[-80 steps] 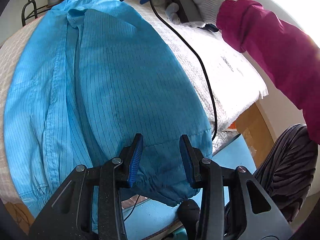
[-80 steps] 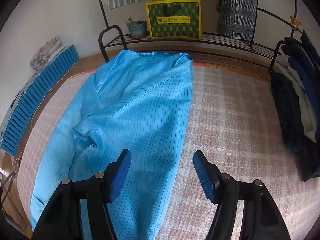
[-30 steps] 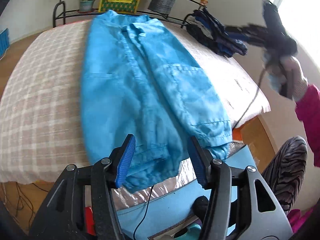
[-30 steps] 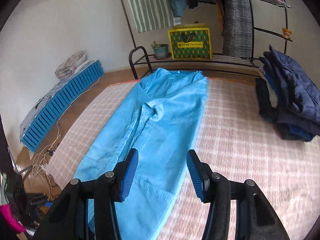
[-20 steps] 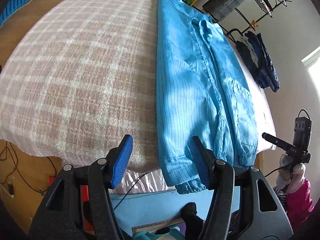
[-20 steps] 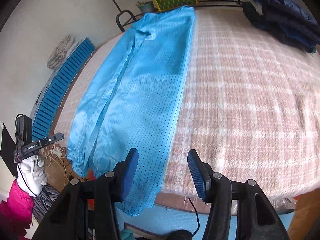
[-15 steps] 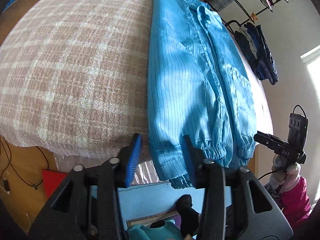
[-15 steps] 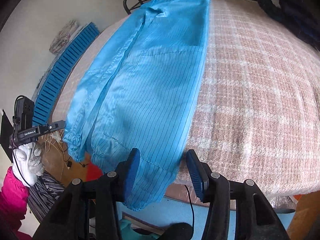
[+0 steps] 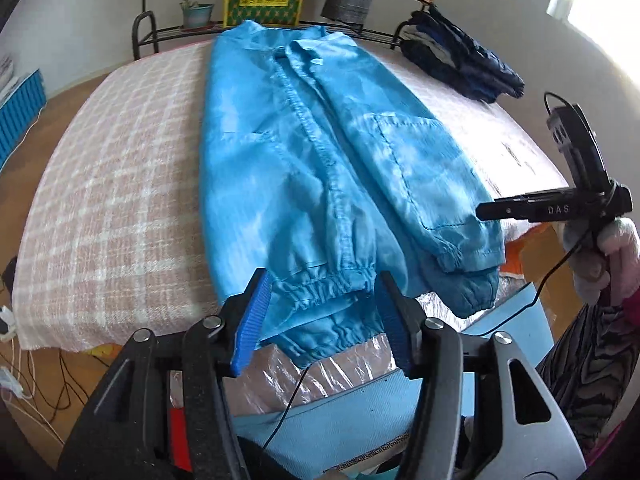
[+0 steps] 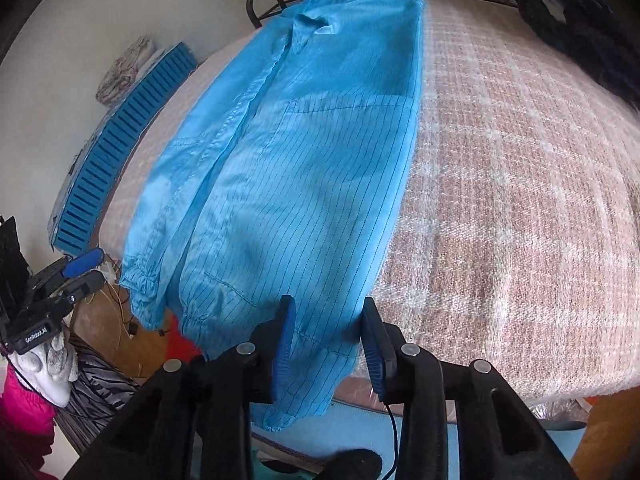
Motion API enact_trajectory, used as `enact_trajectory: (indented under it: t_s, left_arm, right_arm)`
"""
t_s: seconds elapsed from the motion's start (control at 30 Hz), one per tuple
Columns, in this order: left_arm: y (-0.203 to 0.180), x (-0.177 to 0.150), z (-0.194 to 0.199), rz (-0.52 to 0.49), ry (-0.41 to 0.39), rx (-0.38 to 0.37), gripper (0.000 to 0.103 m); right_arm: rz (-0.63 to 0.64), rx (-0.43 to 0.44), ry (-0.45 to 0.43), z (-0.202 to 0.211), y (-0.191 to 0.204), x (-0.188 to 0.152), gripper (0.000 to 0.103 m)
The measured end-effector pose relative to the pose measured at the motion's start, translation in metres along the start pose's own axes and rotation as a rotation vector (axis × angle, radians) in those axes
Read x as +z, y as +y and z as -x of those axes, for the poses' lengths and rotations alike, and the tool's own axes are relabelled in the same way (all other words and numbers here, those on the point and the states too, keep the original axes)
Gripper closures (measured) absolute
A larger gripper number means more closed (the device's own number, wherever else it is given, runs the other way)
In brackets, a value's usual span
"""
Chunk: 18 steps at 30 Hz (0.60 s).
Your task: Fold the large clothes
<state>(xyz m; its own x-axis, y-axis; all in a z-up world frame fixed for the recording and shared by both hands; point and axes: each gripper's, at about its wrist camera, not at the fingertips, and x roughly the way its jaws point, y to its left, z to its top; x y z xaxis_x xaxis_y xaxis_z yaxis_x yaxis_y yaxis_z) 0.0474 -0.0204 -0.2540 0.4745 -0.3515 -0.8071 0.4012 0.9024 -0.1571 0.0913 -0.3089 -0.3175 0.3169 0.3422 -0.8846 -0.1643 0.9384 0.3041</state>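
Lying lengthwise on the bed (image 9: 100,184) with cuffs spilling over the near edge, the thin, slippery blue garment (image 9: 304,168) looks easiest to pinch at its gathered hem, where the left gripper (image 9: 320,320), tilted steeply down, is opening around it while the right gripper (image 10: 326,344) is closing on the hem corner, pads not yet pressing

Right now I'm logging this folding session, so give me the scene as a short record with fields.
garment: blue striped jacket, lying lengthwise on the bed, sleeves folded in
surface: pink plaid blanket
hem: hangs over the near bed edge
left gripper: jaws opening, elastic cuff area between them, pads not pressing
right gripper: jaws closing around the hem corner, pads not yet pressing
other clothes: dark folded pile at the far corner
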Motion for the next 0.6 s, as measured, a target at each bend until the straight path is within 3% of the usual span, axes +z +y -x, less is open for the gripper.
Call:
enact_trajectory:
  t_s: [0.17,0.2,0.23,0.37,0.5,0.6]
  left_arm:
    - [-0.025,0.009,-0.037,-0.099,0.059,0.073,0.043]
    - [-0.027,0.008,-0.044,-0.111,0.066,0.076,0.049]
    - [-0.029,0.007,-0.051,-0.126,0.076,0.080,0.073]
    - [-0.033,0.004,-0.054,-0.165,0.053,0.072,0.092]
    - [-0.041,0.002,-0.039,-0.142,0.030,-0.012,0.093]
    - [-0.055,-0.003,-0.042,-0.223,0.026,0.063,0.093]
  right_arm:
    - [0.024,-0.004,0.001,-0.001,0.007,0.000,0.061]
    - [0.026,-0.006,0.003,-0.002,0.007,0.000,0.061]
    - [0.027,-0.006,0.005,-0.004,0.007,0.000,0.061]
    - [0.029,0.001,0.007,-0.007,0.008,0.003,0.061]
    - [0.021,-0.017,0.002,-0.007,0.003,0.004,0.088]
    - [-0.039,0.005,0.004,-0.008,-0.011,0.006,0.099]
